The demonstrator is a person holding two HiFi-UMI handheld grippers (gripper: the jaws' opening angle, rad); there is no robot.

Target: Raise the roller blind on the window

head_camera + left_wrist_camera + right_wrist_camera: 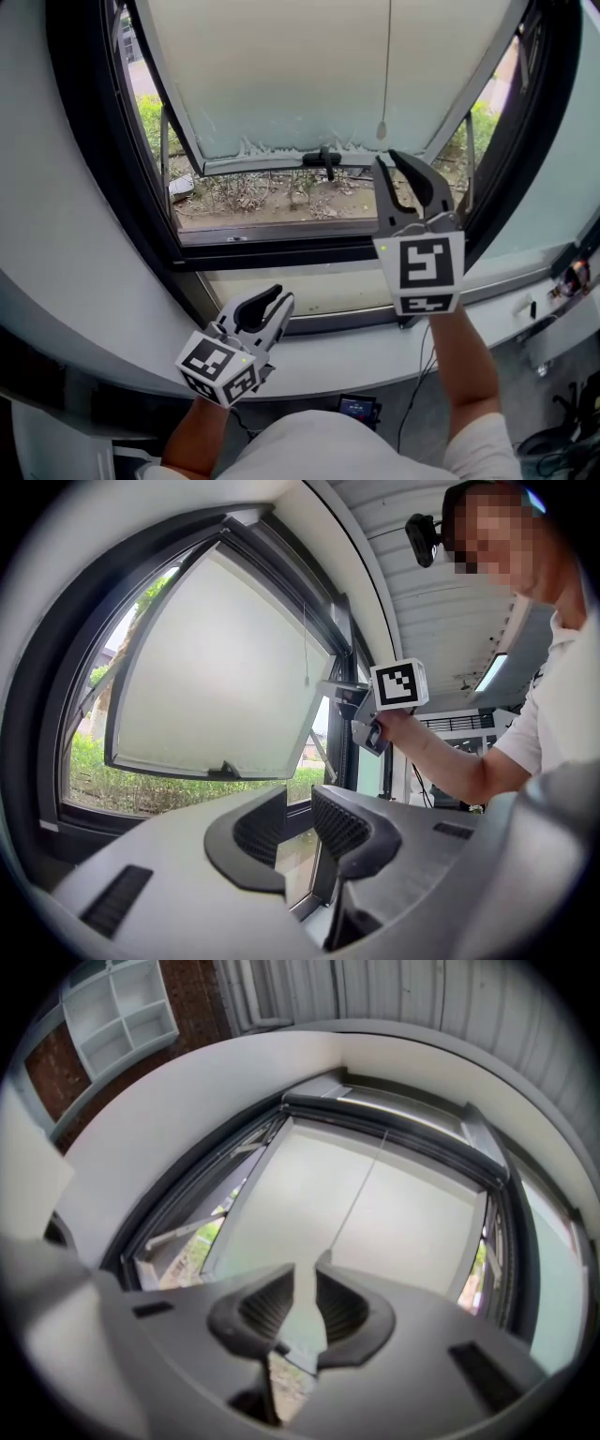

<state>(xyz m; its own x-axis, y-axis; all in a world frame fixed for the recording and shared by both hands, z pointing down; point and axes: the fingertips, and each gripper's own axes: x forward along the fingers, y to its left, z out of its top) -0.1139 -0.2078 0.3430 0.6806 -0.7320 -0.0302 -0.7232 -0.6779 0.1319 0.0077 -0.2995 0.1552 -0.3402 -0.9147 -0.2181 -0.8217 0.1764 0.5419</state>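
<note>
While the head view takes in both grippers at once and the dry ground outside under the bottom rail (272,161) of the roller blind (281,75), only the left gripper view shows the raised hand (392,726) from the side, with its marker cube (400,684). Only the right gripper view reaches the blind's top housing (394,1110), far above the rail, and a white shelf (117,1012) on a brick wall.

The right arm is stretched up. The right gripper (387,159) is tipped slightly upward, its tips level with the rail's right part. Its jaws stand a little apart with nothing pinched between them.

The left forearm comes up from below. The left gripper (281,298) points level at the window, well under the rail and left of its middle. Its jaws are parted and empty.

The blind hangs most of the way down, and its rail leaves a strip of clear glass beneath. The pull cord (388,66) drops in front of the blind, and its end weight (382,128) hangs just above the rail and just above the right gripper's tips, outside the jaws.
</note>
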